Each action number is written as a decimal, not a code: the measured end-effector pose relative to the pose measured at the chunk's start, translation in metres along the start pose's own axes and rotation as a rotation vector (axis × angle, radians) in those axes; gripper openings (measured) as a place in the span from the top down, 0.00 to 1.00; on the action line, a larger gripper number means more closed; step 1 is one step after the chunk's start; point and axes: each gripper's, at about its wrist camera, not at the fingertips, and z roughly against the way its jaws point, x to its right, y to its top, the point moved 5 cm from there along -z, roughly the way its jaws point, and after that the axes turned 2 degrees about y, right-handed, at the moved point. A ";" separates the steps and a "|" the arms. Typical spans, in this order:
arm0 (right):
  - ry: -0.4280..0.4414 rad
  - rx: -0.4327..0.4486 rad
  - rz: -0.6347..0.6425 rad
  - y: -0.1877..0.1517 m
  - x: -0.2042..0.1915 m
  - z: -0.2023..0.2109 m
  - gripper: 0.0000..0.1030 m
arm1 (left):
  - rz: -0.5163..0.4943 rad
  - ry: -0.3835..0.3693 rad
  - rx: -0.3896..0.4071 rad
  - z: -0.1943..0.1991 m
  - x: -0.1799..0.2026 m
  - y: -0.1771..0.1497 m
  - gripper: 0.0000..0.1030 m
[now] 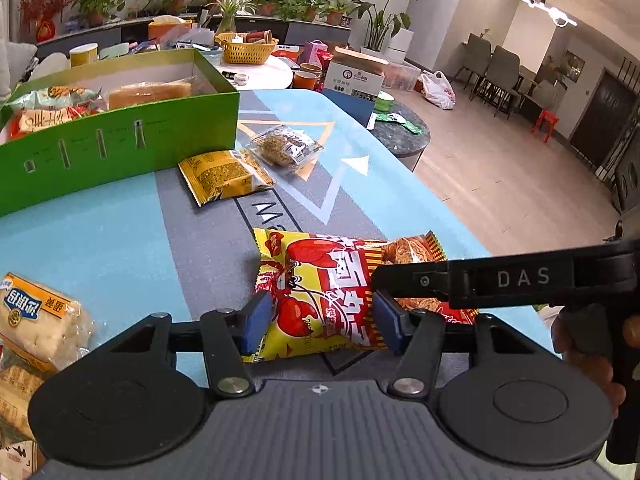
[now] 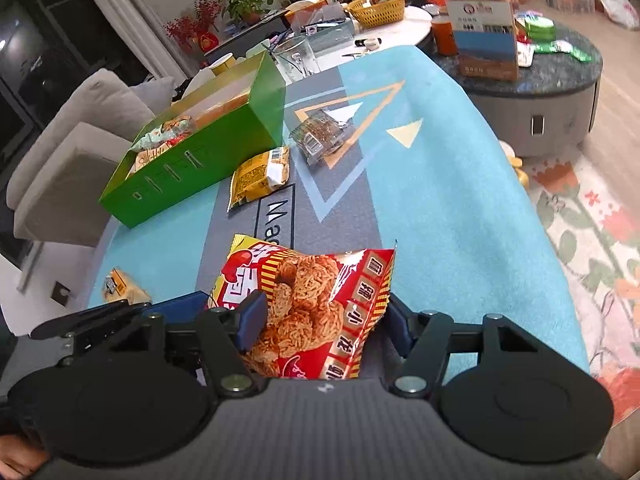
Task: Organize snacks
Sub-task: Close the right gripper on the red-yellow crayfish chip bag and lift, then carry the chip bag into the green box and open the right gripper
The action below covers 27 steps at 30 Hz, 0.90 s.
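Note:
A red and yellow crayfish snack bag (image 1: pixel 320 300) lies on the blue and grey mat. My left gripper (image 1: pixel 320 322) is shut on its near end. My right gripper (image 2: pixel 320 328) is shut on the bag's other end (image 2: pixel 308 304); its arm (image 1: pixel 500 280) reaches in from the right in the left wrist view. A green box (image 1: pixel 120 140) with several snacks inside stands at the far left, also in the right wrist view (image 2: pixel 200 152). A yellow snack packet (image 1: pixel 224 176) and a clear packet (image 1: pixel 286 146) lie beside the box.
Bread packets (image 1: pixel 36 320) lie at the left near edge. A yellow basket (image 1: pixel 246 46), cups and a carton (image 1: pixel 356 76) crowd the tables behind. The mat's right edge (image 2: pixel 520 200) drops to a floor rug. A grey sofa (image 2: pixel 80 152) stands left.

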 end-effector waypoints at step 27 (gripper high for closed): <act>0.013 0.112 0.094 0.033 -0.049 0.014 0.37 | -0.033 0.051 0.111 0.037 -0.007 0.027 0.47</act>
